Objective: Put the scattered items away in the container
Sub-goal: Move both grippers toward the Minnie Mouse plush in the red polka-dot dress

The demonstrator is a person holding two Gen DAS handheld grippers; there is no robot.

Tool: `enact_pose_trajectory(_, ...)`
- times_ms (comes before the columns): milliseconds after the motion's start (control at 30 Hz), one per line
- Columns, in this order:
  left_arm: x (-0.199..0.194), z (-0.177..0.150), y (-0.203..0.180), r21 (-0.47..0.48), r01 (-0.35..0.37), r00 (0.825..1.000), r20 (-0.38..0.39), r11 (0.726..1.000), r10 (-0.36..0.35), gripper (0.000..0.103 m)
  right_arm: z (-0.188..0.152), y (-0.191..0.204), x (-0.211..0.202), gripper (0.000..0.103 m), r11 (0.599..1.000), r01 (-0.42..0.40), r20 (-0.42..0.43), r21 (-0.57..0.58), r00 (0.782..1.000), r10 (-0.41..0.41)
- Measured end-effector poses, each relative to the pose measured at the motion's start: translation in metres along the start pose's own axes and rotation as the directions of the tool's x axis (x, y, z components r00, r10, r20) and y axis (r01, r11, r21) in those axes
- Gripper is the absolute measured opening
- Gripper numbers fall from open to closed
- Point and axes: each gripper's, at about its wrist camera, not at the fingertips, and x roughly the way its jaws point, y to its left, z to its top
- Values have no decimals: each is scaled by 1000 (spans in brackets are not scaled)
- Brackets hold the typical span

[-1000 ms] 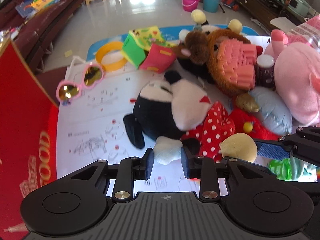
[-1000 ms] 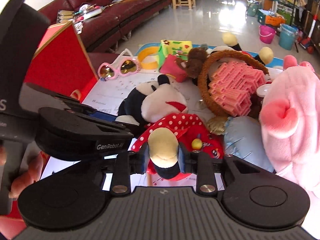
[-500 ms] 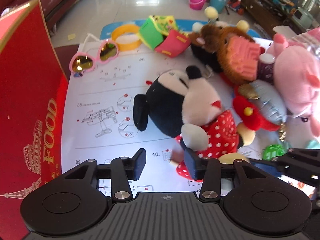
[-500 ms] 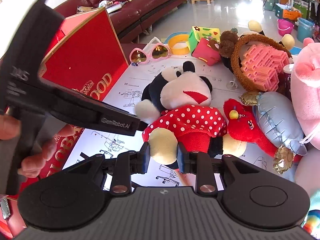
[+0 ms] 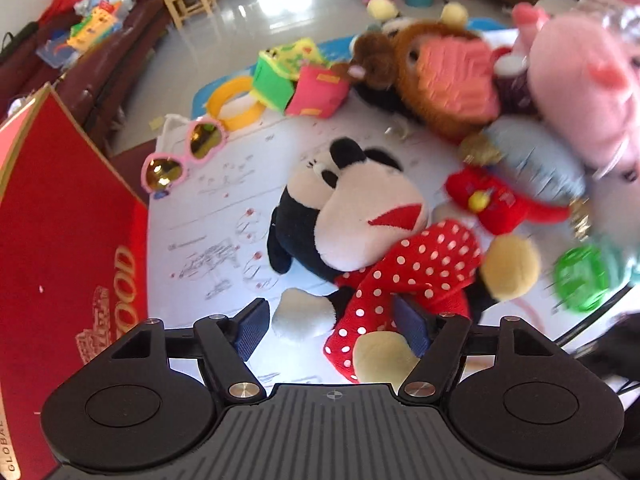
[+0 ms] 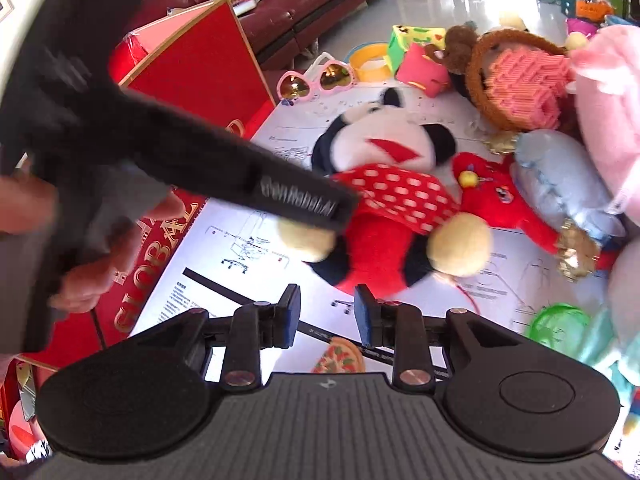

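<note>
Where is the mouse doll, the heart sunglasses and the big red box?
mouse doll [image 5: 372, 216]: left wrist view, on its white face.
heart sunglasses [image 5: 182, 158]: left wrist view, on the pink frame between the two lenses.
red box [image 6: 208, 60]: right wrist view, on its red side wall.

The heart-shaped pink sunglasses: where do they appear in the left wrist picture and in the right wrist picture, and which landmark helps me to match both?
Left wrist view: the pink sunglasses lie left of centre, in the upper half, on the white paper sheet.
Right wrist view: the pink sunglasses lie near the top, about the middle.
Shared landmark: the red box, just left of the sunglasses in both views.
</note>
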Motion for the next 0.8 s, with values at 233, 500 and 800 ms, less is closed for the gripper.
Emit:
enact_pose_trajectory(233,5,-14,25,-48,23,1000,13,999,-23,77,16,-33,-12,42,990,111,53,91,992,-116)
enact_pose_trajectory(500,5,-19,25,-59,49,998,27,997,-48,79,40,-21,10,52,994,87,71,65,993,-91)
enact_pose_trajectory(800,13,-39,36,-113,71,996,-37,991,-75,73,31,-7,19,31,998,55,10,20,998,-55)
